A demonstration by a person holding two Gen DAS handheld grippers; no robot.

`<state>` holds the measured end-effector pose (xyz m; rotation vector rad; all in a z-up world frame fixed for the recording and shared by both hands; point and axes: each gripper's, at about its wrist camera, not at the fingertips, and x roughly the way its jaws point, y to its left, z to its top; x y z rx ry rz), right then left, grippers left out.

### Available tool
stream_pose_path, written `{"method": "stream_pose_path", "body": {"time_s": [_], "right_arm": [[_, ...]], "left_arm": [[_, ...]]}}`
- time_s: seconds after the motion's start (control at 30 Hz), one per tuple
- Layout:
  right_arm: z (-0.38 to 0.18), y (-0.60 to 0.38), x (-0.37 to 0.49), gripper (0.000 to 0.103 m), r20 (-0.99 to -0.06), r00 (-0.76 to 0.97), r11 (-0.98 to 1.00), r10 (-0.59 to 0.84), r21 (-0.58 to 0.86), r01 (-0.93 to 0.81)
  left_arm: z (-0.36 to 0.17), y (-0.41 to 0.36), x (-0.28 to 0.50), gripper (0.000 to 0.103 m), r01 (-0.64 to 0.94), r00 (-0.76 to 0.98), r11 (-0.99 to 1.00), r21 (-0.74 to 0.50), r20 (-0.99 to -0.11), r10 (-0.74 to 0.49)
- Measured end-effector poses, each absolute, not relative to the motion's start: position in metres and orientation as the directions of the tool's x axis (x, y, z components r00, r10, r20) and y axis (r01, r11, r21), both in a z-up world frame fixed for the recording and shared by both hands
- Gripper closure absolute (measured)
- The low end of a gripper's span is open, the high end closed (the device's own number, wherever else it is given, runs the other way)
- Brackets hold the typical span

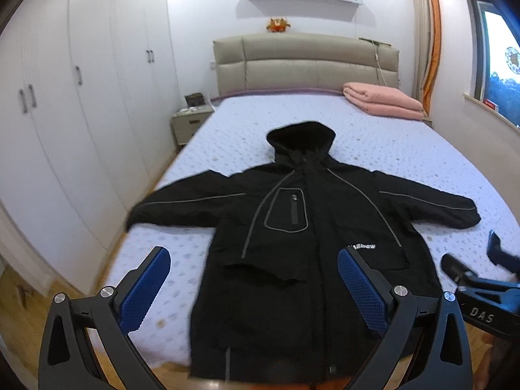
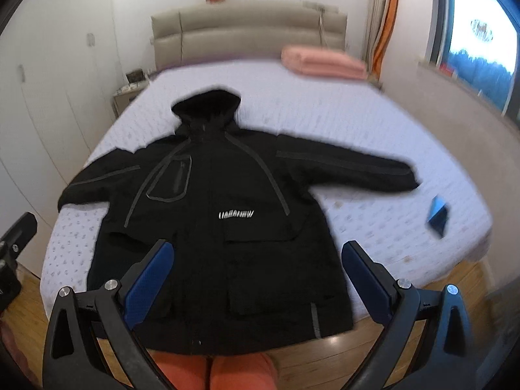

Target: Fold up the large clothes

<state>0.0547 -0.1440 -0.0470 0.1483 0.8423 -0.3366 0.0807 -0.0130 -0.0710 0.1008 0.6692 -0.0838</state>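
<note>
**While spread flat on bed, black jacket faces 2 open grippers**

Lies front-up on a bed (image 1: 227,123) with a pale lilac dotted cover: a black hooded jacket (image 1: 302,227), hood (image 1: 300,138) toward the beige headboard (image 1: 305,61), hem hanging over the near edge. Stretches both sleeves out to the sides, the left one (image 1: 182,203) reaching the bed's left edge, the right one (image 1: 432,201) resting on the cover. Shows grey piping around a chest pocket (image 1: 287,209) and white lettering (image 2: 236,215) low on the front.

Hovers above the hem, touching nothing: left gripper (image 1: 253,284), blue-padded jaws spread wide with the jacket's lower half between them in view. Hovers likewise, just beside it: right gripper (image 2: 258,276), jaws also spread wide, gripping nothing. Appears at the right edge of the left wrist view as a black frame with blurred finger tips.

Sits at the far right of the bed by the headboard: a folded pink blanket (image 1: 383,100). Stands left of the bed: a nightstand (image 1: 190,122), then white wardrobes (image 1: 74,97). Perches above the headboard: an orange toy (image 1: 278,25). Hangs in the right corner: an orange curtain (image 1: 430,32) beside a window (image 2: 481,42). Shows below the hem in the right wrist view: orange-clad knees (image 2: 211,372) over wood floor (image 2: 325,357).
</note>
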Motion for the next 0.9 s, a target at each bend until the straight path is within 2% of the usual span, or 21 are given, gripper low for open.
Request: {"method": "stream_pose_path", "body": {"time_s": [0.1,0.23,0.33,0.57,0.73,0.9], "right_arm": [[-0.104,-0.175,0.103,0.000,-0.798,0.575,0.923,-0.182,0.063,0.380],[-0.157,-0.203,0.149,0.000,-0.860,0.490,0.902,-0.140,0.094,0.422],[-0.179,-0.217,0.169,0.000,-0.893,0.425,0.894,-0.145,0.066,0.443],[-0.183,-0.250,0.194,0.000,-0.946,0.259,0.866,-0.195,-0.042,0.498],[-0.156,-0.294,0.193,0.000,-0.945,0.225,0.811,-0.235,-0.063,0.581],[-0.142,-0.370,0.179,0.000,-0.927,0.221,0.719,-0.302,-0.069,0.692]], "left_arm": [[-0.117,-0.034,0.131,0.000,0.146,0.759,0.982,0.117,-0.651,-0.036],[-0.168,-0.065,0.191,0.001,0.245,0.658,0.949,0.197,-0.753,-0.014],[-0.187,-0.076,0.213,0.001,0.282,0.595,0.945,0.165,-0.803,-0.037],[-0.199,-0.104,0.245,0.001,0.385,0.433,0.920,0.071,-0.894,-0.113],[-0.189,-0.122,0.276,0.001,0.448,0.412,0.894,0.032,-0.894,-0.174],[-0.184,-0.161,0.308,0.001,0.477,0.426,0.877,0.046,-0.885,-0.185]]}}
